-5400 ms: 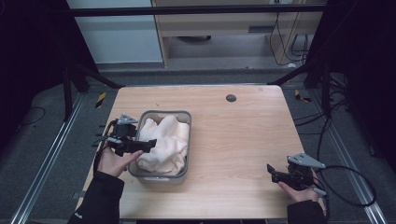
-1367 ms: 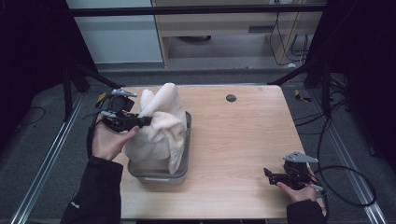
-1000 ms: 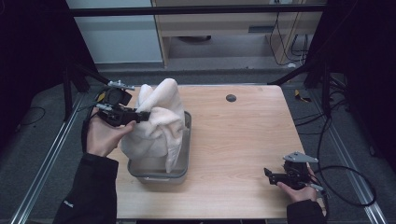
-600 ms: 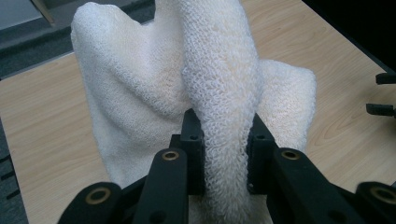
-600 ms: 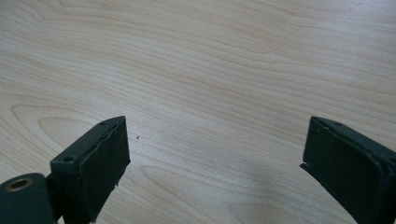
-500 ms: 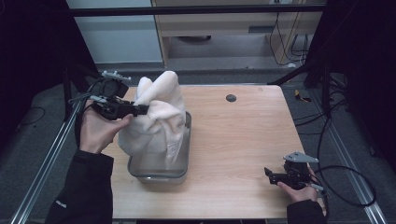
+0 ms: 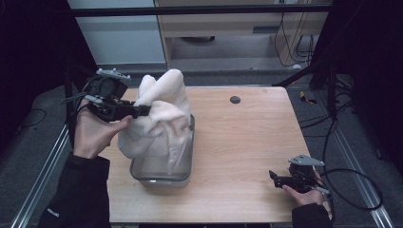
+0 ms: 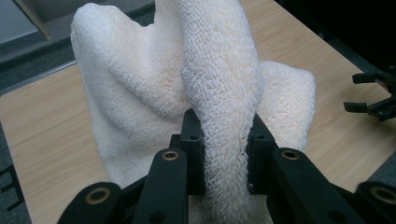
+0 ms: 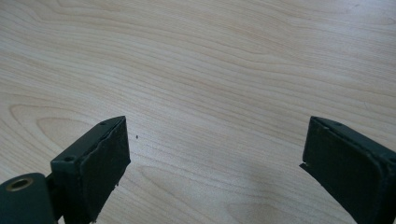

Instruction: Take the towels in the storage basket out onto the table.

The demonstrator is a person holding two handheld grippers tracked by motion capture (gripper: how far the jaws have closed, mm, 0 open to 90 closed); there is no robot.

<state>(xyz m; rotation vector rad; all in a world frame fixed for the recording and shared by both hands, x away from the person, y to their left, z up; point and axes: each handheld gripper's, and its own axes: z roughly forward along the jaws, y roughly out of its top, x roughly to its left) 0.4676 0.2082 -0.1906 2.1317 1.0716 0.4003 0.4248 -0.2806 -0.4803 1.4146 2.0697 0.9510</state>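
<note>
A cream terry towel [image 7: 159, 116] hangs bunched above a clear glass dish [image 7: 161, 173] at the table's left, its lower end still inside the dish. My left gripper [image 7: 142, 110] is shut on a thick fold of the towel [image 8: 219, 93], with both pads pressed into the cloth. At the table's front right corner my right gripper [image 7: 272, 176] rests low over bare wood. Its jaws stand wide apart with nothing between them [image 9: 215, 158].
The light wooden table [image 7: 247, 137] has a dark round hole [image 7: 235, 99] near its far edge. Black frame bars stand on both sides, and a cable [image 7: 351, 190] loops off the right gripper past the table's right edge.
My left gripper has risen and drawn back to the left with the towel, pulling more of the cloth up out of the dish. The right gripper has stayed put.
</note>
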